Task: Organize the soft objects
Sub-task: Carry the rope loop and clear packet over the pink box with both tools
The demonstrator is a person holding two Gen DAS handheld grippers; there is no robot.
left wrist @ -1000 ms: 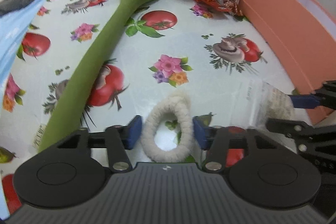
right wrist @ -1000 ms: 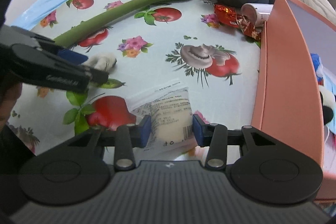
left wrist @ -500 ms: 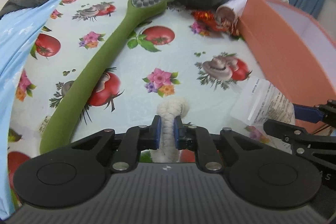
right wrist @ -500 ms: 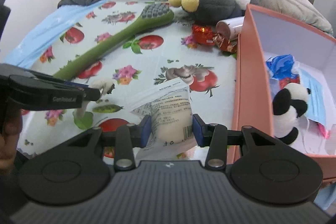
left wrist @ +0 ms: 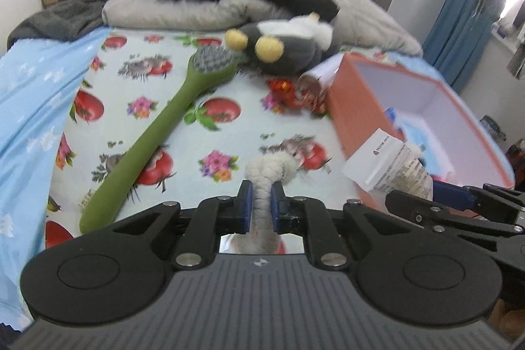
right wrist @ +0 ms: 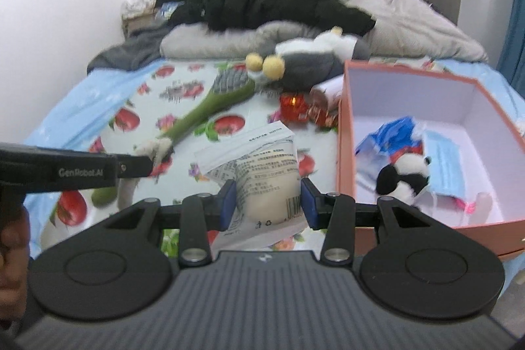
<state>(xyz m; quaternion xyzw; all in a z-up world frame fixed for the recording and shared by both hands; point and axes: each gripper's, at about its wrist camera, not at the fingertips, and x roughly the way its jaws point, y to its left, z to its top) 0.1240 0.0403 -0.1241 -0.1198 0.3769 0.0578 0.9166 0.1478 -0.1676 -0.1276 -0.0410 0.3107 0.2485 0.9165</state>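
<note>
My left gripper (left wrist: 261, 202) was clamped on the white rope ring (left wrist: 267, 176), holding it above the flowered cloth (left wrist: 229, 133). My right gripper (right wrist: 267, 200) gripped the clear bun packet (right wrist: 262, 182) just left of the orange box (right wrist: 347, 159), where a toy panda (right wrist: 405, 176) lay inside.

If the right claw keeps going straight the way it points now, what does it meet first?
Probably the tomato-print bedsheet just left of the orange box, with the red candy wrappers further along. The right claw is shut on the clear bun packet, which would land first. Depth is unclear.
</note>
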